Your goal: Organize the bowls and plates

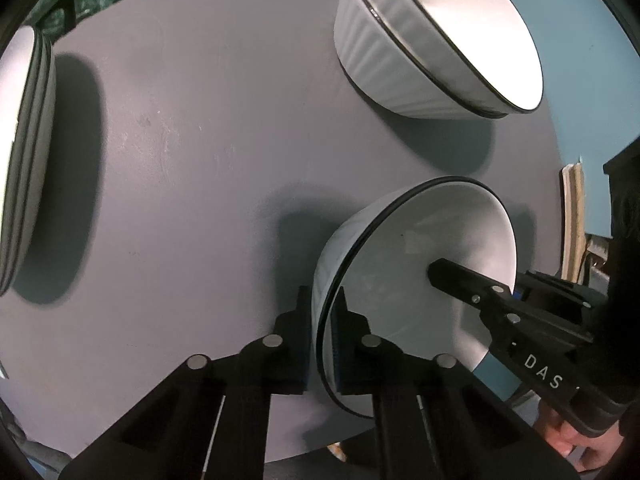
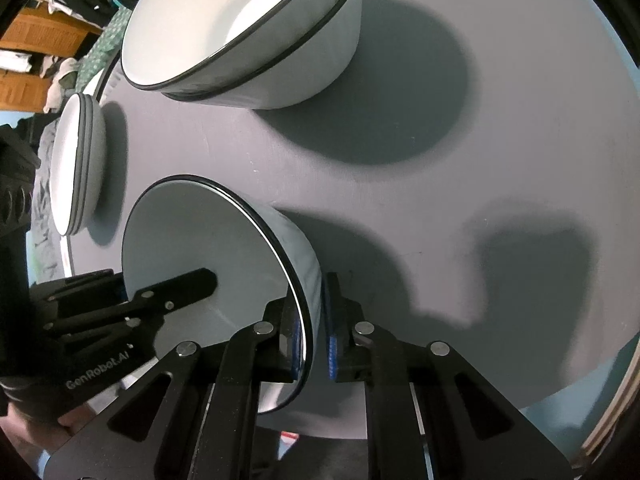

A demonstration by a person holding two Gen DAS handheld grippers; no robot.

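A small white bowl with a black rim (image 1: 420,248) (image 2: 192,232) sits on the round grey table (image 1: 180,160) (image 2: 520,140), near its front edge. My left gripper (image 1: 322,300) is shut on the bowl's left rim, one pad inside and one outside. My right gripper (image 2: 312,304) is shut on the opposite rim in the same way. Each wrist view shows the other gripper's inner finger (image 1: 452,276) (image 2: 184,286) reaching into the bowl. Two larger nested bowls (image 1: 384,52) (image 2: 280,68) stand further back. A stack of plates (image 1: 28,140) (image 2: 76,168) lies at the table's far left.
The table edge runs close behind the held bowl, with blue floor (image 1: 580,80) beyond it. A person's hand (image 1: 568,440) holds the right gripper's handle. Wooden shelves with clothes (image 2: 44,36) stand past the table.
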